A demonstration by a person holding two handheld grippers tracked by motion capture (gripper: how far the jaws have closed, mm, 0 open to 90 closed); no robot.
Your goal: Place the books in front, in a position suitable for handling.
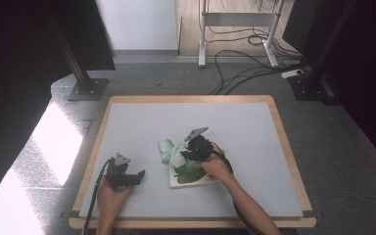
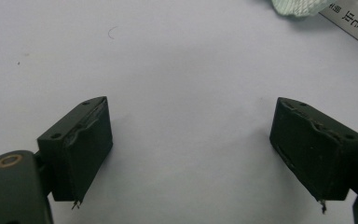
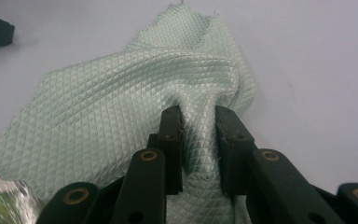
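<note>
A pale green quilted cloth [image 1: 170, 150] lies crumpled near the middle of the grey mat [image 1: 245, 127]. In the right gripper view a raised fold of the cloth [image 3: 121, 107] is pinched between the two black jaws, so my right gripper [image 3: 198, 116] is shut on it. From above, the right gripper [image 1: 185, 153] sits at the cloth's right edge, over a card. My left gripper [image 1: 139, 175] rests low at the front left, apart from the cloth. Its jaws stand wide, with bare mat between them [image 2: 192, 105]. A corner of the cloth [image 2: 298, 5] shows at the top of that view.
A flat white card with a green leaf picture [image 1: 191, 175] lies under the right hand, partly beneath the cloth; its printed edge [image 2: 354, 23] is near the left gripper. The mat has a wooden rim [image 1: 284, 147]. Cables and stand legs are on the floor beyond.
</note>
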